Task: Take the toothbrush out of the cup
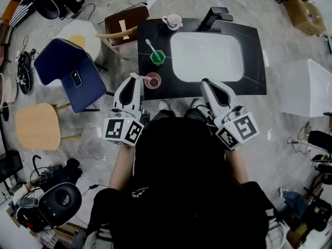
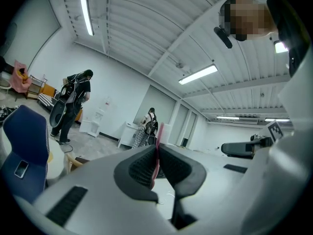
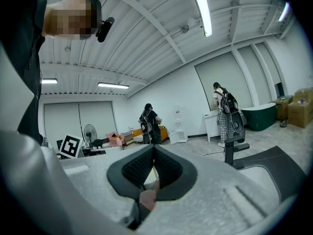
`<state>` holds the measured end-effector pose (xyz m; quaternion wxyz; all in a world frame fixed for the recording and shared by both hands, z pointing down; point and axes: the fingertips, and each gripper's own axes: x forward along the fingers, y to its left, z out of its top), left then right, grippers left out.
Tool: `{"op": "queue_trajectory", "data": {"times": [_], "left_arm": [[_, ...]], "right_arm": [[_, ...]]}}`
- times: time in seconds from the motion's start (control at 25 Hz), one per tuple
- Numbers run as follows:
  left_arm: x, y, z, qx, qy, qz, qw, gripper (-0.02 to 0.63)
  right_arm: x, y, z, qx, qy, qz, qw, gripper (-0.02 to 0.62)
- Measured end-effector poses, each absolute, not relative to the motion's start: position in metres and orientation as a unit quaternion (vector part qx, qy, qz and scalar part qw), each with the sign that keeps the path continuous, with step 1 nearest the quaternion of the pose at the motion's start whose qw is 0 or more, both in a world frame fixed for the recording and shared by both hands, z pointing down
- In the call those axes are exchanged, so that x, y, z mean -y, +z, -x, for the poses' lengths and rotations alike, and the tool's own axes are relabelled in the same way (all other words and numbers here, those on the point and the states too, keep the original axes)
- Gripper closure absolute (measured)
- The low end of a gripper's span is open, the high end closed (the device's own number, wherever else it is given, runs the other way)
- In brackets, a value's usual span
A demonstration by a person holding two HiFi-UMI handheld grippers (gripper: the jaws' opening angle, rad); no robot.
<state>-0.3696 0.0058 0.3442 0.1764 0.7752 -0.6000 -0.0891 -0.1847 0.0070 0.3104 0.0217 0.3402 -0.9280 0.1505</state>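
Note:
A pink cup (image 1: 153, 80) stands near the front left corner of the black counter (image 1: 254, 82). Just left of it, my left gripper (image 1: 136, 78) is shut on a thin pink toothbrush (image 1: 133, 75). In the left gripper view the toothbrush (image 2: 159, 133) stands upright, pinched between the pads, and pokes above the left gripper (image 2: 157, 151). A green cup (image 1: 157, 57) further back holds another toothbrush (image 1: 150, 45). My right gripper (image 1: 204, 82) hovers at the counter's front edge. In the right gripper view the right gripper (image 3: 154, 151) has its pads together with nothing between them.
A white sink basin (image 1: 206, 56) fills the counter's middle, with a black faucet (image 1: 215, 15) and a mug (image 1: 173, 21) behind it. To the left stand a blue chair (image 1: 70, 71) and a wooden stool (image 1: 36, 126). People stand far off in the room (image 2: 73, 102).

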Motion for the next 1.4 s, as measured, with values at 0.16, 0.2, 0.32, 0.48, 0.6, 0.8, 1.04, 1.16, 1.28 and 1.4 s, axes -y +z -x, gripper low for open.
{"op": "queue_trajectory", "data": {"times": [0.16, 0.2, 0.32, 0.48, 0.6, 0.8, 1.04, 1.16, 1.28, 1.4], "left_arm": [[-0.002, 0.343, 0.353, 0.587, -0.086, -0.786, 0.174, 0.586], [-0.001, 0.344, 0.348, 0.584, -0.086, -0.788, 0.174, 0.588], [0.004, 0.342, 0.331, 0.572, -0.081, -0.797, 0.175, 0.586], [0.013, 0.338, 0.305, 0.556, -0.077, -0.809, 0.173, 0.586], [0.020, 0.338, 0.282, 0.544, -0.076, -0.817, 0.173, 0.586], [0.030, 0.338, 0.231, 0.519, -0.063, -0.834, 0.175, 0.586], [0.043, 0.344, 0.166, 0.487, -0.057, -0.853, 0.177, 0.586], [0.046, 0.347, 0.133, 0.469, -0.048, -0.863, 0.181, 0.586], [0.048, 0.351, 0.101, 0.448, -0.034, -0.874, 0.186, 0.586], [0.049, 0.356, 0.069, 0.429, -0.026, -0.882, 0.191, 0.587]], "right_arm": [[-0.007, 0.311, 0.170, 0.923, 0.151, -0.354, 0.018, 0.589], [-0.006, 0.311, 0.165, 0.921, 0.151, -0.358, 0.017, 0.589], [-0.005, 0.312, 0.149, 0.916, 0.154, -0.370, 0.013, 0.589], [-0.001, 0.312, 0.125, 0.910, 0.155, -0.385, 0.012, 0.589], [0.002, 0.311, 0.105, 0.905, 0.155, -0.396, 0.011, 0.589], [0.005, 0.310, 0.059, 0.896, 0.157, -0.415, 0.011, 0.589], [0.011, 0.314, 0.006, 0.885, 0.160, -0.437, 0.009, 0.589], [0.009, 0.317, -0.020, 0.878, 0.163, -0.450, 0.007, 0.590], [0.006, 0.320, -0.047, 0.870, 0.166, -0.464, 0.005, 0.589], [0.003, 0.324, -0.074, 0.860, 0.173, -0.479, 0.003, 0.589]]}}
